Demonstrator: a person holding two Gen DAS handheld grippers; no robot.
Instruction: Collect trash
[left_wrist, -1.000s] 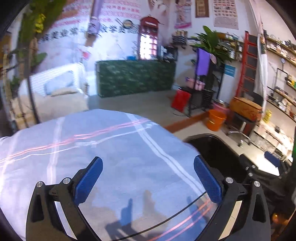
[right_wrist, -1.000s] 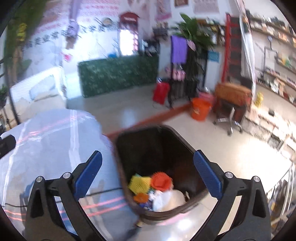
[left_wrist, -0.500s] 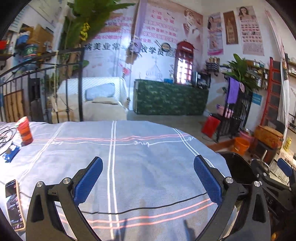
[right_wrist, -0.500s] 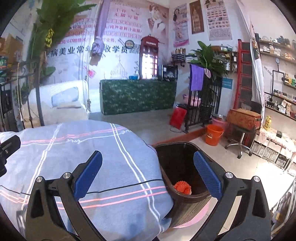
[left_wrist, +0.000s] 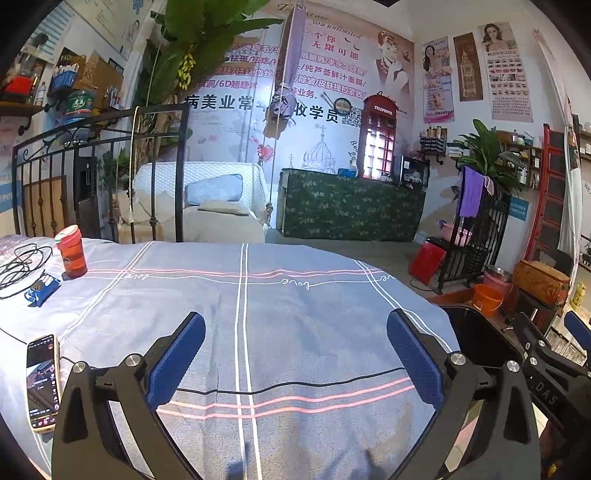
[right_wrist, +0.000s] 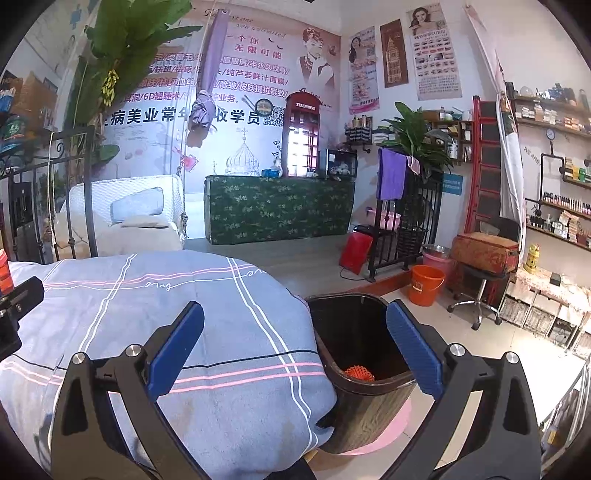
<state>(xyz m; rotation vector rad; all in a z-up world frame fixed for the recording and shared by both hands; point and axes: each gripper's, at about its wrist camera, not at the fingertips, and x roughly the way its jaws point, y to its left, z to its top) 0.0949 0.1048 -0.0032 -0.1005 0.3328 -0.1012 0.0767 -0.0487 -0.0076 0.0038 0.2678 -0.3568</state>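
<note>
- Blue-grey checked sheet (left_wrist: 295, 325) with pink and white stripes covers the bed, and we've got both grippers hanging over it.
- Left gripper (left_wrist: 295, 363): jaws wide apart, nothing between the blue pads, just sheet and a thin black cable (left_wrist: 295, 384) running across under it.
- Right gripper (right_wrist: 295, 352): same deal, spread wide and empty. Its left finger sits over the sheet, its right finger over the bin (right_wrist: 360, 402).
- The bin is dark with a wood-look outside, standing on the floor tight against the bed's right edge. We can see one orange spiky ball (right_wrist: 359, 372) down inside it; the rest of the bin's floor is out of sight.
- In the left view, far left side of the bed: a phone (left_wrist: 43, 382) with its screen lit, an orange cup (left_wrist: 72, 253) with a white lid standing upright, a small blue thing (left_wrist: 41, 289) just in front of it, and a coil of black wire (left_wrist: 22, 262).
- An orange bucket (right_wrist: 426, 284) sits on the floor past the bin.
</note>
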